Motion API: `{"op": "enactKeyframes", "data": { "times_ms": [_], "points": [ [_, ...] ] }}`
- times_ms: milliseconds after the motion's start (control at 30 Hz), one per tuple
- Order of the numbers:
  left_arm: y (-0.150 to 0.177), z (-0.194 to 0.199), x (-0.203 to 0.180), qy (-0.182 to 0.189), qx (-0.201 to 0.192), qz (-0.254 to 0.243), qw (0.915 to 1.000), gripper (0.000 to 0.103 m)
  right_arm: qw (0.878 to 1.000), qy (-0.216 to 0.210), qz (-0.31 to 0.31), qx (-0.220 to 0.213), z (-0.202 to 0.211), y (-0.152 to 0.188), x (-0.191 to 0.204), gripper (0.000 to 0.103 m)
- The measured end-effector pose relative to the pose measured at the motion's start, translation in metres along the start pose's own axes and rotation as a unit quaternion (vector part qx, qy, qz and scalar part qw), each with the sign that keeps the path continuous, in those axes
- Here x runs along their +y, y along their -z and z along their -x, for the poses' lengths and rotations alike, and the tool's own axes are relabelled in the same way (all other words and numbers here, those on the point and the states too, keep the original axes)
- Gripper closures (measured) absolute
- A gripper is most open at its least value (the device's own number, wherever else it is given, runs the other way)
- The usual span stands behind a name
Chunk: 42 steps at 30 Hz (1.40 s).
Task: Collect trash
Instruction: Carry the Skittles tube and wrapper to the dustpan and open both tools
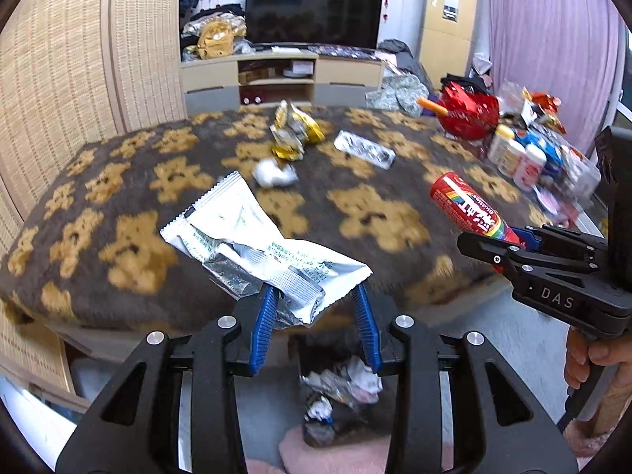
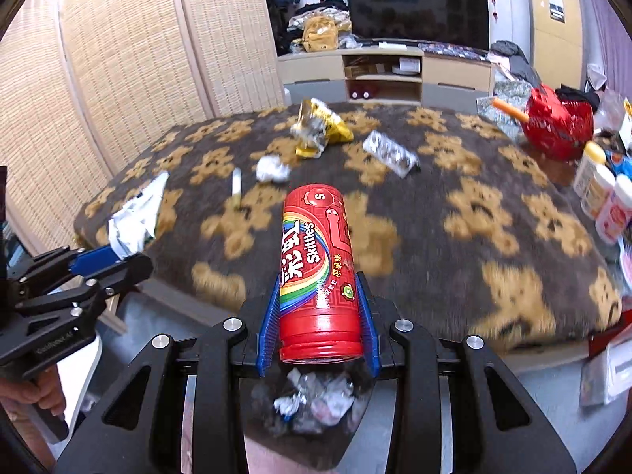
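Observation:
My left gripper is shut on a crumpled white and silver wrapper, held above the near edge of the table. My right gripper is shut on a red Skittles tube that points away from me. In the left wrist view the tube and the right gripper are at the right. In the right wrist view the left gripper and its wrapper are at the left. A dark trash bin with crumpled trash sits on the floor under both grippers.
The table's bear-patterned blanket carries a yellow wrapper, a white paper ball, a blister pack and a thin white stick. A red bag and bottles crowd the right side.

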<state>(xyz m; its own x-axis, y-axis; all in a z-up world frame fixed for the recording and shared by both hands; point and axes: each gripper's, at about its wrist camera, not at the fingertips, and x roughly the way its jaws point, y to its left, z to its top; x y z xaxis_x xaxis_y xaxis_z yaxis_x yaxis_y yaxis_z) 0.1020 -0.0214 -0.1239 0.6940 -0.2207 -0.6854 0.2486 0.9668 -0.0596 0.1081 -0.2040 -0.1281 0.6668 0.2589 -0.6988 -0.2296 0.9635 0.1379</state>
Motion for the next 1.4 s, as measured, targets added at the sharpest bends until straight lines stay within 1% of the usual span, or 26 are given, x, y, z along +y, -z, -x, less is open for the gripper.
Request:
{"op": "enactKeyframes", "data": {
  "times_ms": [167, 400, 667, 900, 1133, 1400],
  "points": [
    [0.030, -0.004, -0.014, 0.014, 0.025, -0.001, 0.9996, 0.067, 1.000, -0.006, -0.006, 0.018, 0.004, 0.028, 0.000, 0.066],
    [0.071, -0.016, -0.027, 0.027, 0.060, -0.004, 0.9978, 0.067, 0.998, -0.011, -0.015, 0.052, -0.005, 0.066, 0.003, 0.066],
    [0.101, -0.035, -0.027, 0.039, 0.088, 0.003, 0.9953, 0.067, 0.995, -0.002, -0.043, 0.089, -0.028, 0.100, -0.005, 0.066],
    [0.119, -0.066, -0.027, 0.056, 0.125, 0.008, 0.9906, 0.067, 0.990, -0.003, -0.063, 0.123, -0.051, 0.116, -0.009, 0.066],
    [0.129, -0.097, -0.023, 0.071, 0.159, 0.018, 0.9846, 0.067, 0.982, 0.003, -0.088, 0.166, -0.084, 0.127, -0.015, 0.066],
    [0.127, -0.125, -0.024, 0.085, 0.182, 0.011, 0.9796, 0.066, 0.978, -0.001, -0.110, 0.180, -0.109, 0.119, -0.019, 0.065]
  ]
}}
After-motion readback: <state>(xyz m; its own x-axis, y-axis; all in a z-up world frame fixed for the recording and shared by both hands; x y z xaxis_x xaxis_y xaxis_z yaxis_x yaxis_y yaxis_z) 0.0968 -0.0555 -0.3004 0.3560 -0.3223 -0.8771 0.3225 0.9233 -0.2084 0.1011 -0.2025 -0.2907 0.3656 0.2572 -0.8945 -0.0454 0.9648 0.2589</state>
